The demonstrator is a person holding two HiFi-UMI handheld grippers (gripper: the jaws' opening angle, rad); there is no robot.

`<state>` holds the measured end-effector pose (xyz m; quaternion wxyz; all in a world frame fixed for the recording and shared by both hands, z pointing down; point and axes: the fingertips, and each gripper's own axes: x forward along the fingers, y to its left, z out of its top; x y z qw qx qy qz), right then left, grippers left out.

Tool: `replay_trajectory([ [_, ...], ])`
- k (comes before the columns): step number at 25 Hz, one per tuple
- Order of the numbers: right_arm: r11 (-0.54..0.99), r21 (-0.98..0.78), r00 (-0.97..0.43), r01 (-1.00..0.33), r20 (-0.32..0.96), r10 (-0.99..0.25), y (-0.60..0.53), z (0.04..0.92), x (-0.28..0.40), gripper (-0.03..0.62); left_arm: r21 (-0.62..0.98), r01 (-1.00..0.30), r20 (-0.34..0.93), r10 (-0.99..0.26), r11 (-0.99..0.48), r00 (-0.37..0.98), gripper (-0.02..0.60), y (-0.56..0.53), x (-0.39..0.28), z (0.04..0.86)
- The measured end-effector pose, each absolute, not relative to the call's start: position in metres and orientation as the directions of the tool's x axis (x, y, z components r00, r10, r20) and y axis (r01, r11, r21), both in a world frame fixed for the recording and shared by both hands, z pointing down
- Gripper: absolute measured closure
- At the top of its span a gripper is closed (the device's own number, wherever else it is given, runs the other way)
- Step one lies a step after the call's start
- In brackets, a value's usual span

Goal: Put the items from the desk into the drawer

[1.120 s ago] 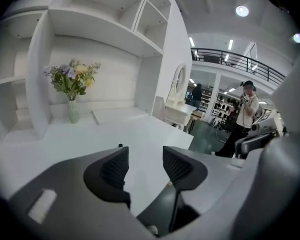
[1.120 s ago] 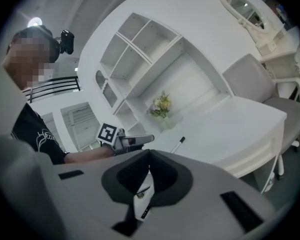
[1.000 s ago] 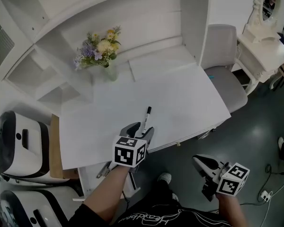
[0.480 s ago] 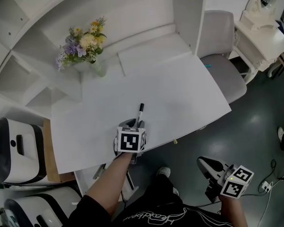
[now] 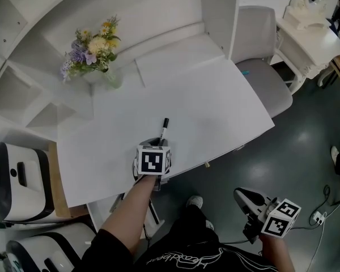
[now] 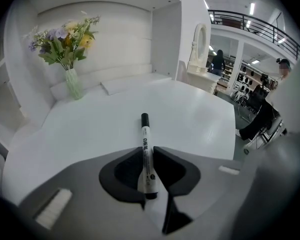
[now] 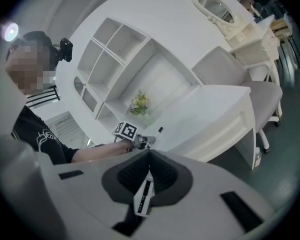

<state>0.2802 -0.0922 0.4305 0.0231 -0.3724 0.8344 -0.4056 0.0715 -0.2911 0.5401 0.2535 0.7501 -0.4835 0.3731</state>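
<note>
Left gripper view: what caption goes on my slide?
Left gripper, jaws just closing, pinches a black-capped marker on the white desk, flowers behind.

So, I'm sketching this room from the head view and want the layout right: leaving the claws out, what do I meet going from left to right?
From the left: white appliance → flowers → marker → grey chair → dressing table.

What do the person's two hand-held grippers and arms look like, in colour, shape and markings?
The left hand-held gripper and the right hand-held gripper look alike: a grey body, two jaws with black pads, and a white cube with black square markers. The person wears a black short-sleeved shirt with white script on it; the forearms are uncovered.
</note>
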Motion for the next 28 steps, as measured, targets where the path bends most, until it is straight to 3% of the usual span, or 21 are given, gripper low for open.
replay_trajectory([
  [15, 0.445, -0.694, -0.764, -0.566, 0.24, -0.599, -0.082, 0.422, 0.26, 0.586, 0.059, -0.898, 0.694, -0.629, -0.437, 0.351, 0.509, -0.25, 0.066, 0.475],
  [28, 0.618, -0.654, -0.886, -0.436, 0.194, -0.421, -0.062, 0.391, 0.186, 0.586, 0.159, -0.915, 0.536, -0.746, -0.371, 0.396, 0.509, -0.142, 0.017, 0.373],
])
